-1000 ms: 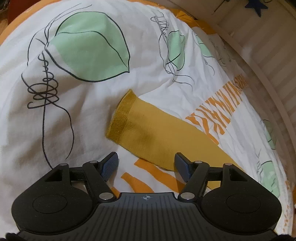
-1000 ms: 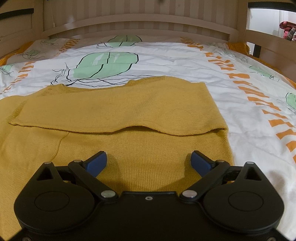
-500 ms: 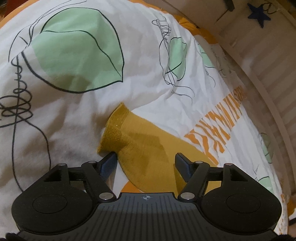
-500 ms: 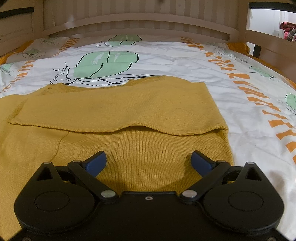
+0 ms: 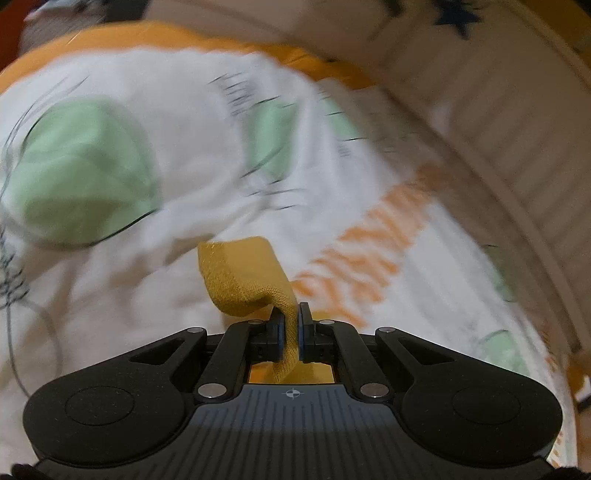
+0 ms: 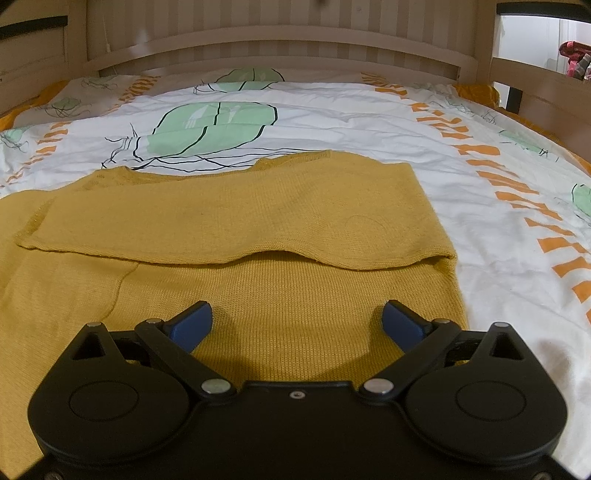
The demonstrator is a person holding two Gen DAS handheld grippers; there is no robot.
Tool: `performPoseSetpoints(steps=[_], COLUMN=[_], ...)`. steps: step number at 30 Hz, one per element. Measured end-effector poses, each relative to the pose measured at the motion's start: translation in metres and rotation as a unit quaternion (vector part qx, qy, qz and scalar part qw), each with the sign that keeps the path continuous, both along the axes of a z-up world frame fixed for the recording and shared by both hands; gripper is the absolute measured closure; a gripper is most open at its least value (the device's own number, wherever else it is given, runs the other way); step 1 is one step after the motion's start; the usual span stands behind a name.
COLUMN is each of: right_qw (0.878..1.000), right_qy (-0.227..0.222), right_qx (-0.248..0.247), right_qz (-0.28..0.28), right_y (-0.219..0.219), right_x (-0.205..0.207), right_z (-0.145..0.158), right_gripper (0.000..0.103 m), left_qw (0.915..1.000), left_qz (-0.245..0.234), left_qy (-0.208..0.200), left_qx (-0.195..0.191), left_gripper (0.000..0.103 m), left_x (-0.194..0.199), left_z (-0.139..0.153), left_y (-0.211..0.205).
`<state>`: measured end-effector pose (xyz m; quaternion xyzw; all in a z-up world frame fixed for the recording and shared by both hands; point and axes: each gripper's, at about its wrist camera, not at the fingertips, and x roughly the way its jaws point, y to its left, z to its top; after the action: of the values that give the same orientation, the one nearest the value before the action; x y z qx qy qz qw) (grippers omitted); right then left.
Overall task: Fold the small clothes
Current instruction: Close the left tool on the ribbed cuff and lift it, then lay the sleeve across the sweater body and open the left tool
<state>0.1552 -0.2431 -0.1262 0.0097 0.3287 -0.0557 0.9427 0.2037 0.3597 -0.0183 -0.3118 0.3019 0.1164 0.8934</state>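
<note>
A mustard yellow knit sweater (image 6: 258,295) lies flat on the bed in the right wrist view, with one sleeve (image 6: 240,218) folded across its body. My right gripper (image 6: 297,325) hovers open just above the sweater's lower part, nothing between its blue pads. In the left wrist view, my left gripper (image 5: 290,328) is shut on the sweater's other sleeve (image 5: 240,277). The ribbed cuff end curls up and forward from the pinched fabric, lifted off the duvet. The background there is blurred by motion.
The white duvet (image 6: 332,118) carries green leaf prints and orange stripes. A wooden slatted headboard (image 6: 280,40) runs along the far side, and a bed rail (image 5: 517,129) curves along the right in the left wrist view. A dark star shape (image 5: 458,14) hangs on it.
My left gripper came down over the sleeve near its cuff, closed on it, and lifted it off the duvet. The right gripper and the folded sweater stayed still.
</note>
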Motion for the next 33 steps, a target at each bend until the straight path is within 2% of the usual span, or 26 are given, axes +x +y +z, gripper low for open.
performPoseSetpoints(steps=[7, 11, 15, 18, 22, 28, 33], right_qw=[1.000, 1.000, 1.000, 1.000, 1.000, 0.999, 0.999], right_qy=[-0.001, -0.002, -0.002, -0.002, -0.003, -0.003, -0.004], right_qx=[0.009, 0.014, 0.019, 0.022, 0.026, 0.031, 0.032], right_qz=[0.003, 0.005, 0.007, 0.009, 0.011, 0.012, 0.012], right_y=[-0.002, -0.004, -0.005, -0.005, -0.007, -0.008, -0.008], right_x=[-0.001, -0.001, -0.001, -0.001, -0.002, -0.002, -0.002], right_z=[0.001, 0.001, 0.001, 0.002, 0.002, 0.001, 0.001], right_gripper=[0.003, 0.002, 0.001, 0.001, 0.000, 0.000, 0.000], left_qw=[0.9934, 0.9854, 0.9751, 0.9676, 0.9584, 0.9456, 0.9327], left_qz=[-0.093, -0.145, -0.197, -0.230, -0.272, -0.322, -0.357], left_qy=[-0.059, -0.084, -0.100, -0.103, -0.086, -0.049, -0.031], left_qx=[0.031, 0.029, 0.020, 0.014, -0.004, 0.006, 0.038], left_gripper=[0.097, 0.097, 0.097, 0.097, 0.097, 0.097, 0.094], left_x=[0.018, 0.027, 0.036, 0.039, 0.048, 0.057, 0.053], left_z=[0.070, 0.091, 0.097, 0.090, 0.065, 0.020, -0.005], left_y=[-0.077, -0.130, -0.187, -0.230, -0.283, -0.356, -0.405])
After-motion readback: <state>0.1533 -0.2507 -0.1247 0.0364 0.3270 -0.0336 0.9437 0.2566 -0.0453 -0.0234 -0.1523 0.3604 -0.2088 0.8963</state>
